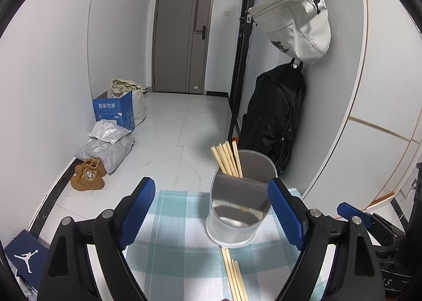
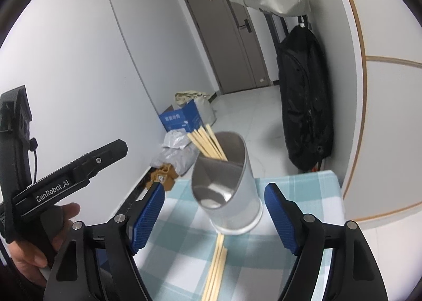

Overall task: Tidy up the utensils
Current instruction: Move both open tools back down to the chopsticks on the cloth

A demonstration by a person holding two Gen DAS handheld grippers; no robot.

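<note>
Plainly, from the left wrist view, we hold the left hand-held gripper (image 1: 211,211) with its blue pads (image 1: 138,211) spread wide apart and nothing between them but air. A metal holder (image 1: 238,211) with an inner divider stands on the checked cloth of the surface (image 1: 174,222), toward the far right. A bundle of chopsticks (image 1: 228,160) stands in its far compartment, tips leaning left. More loose chopsticks (image 1: 234,278) lie flat on the cloth, just near of the holder's base.

From the right wrist view, the right hand-held gripper (image 2: 213,218) also stands open, holding nothing. The holder (image 2: 226,190) sits between and beyond its pads, and the loose chopsticks (image 2: 216,272) run from its base toward us. At the left we see a hand (image 2: 39,237) on the other gripper's handle.

We judge the light holder easy to tip if a pad knocks its rim. The thin sticks may also roll or scatter if pinched unevenly.
</note>
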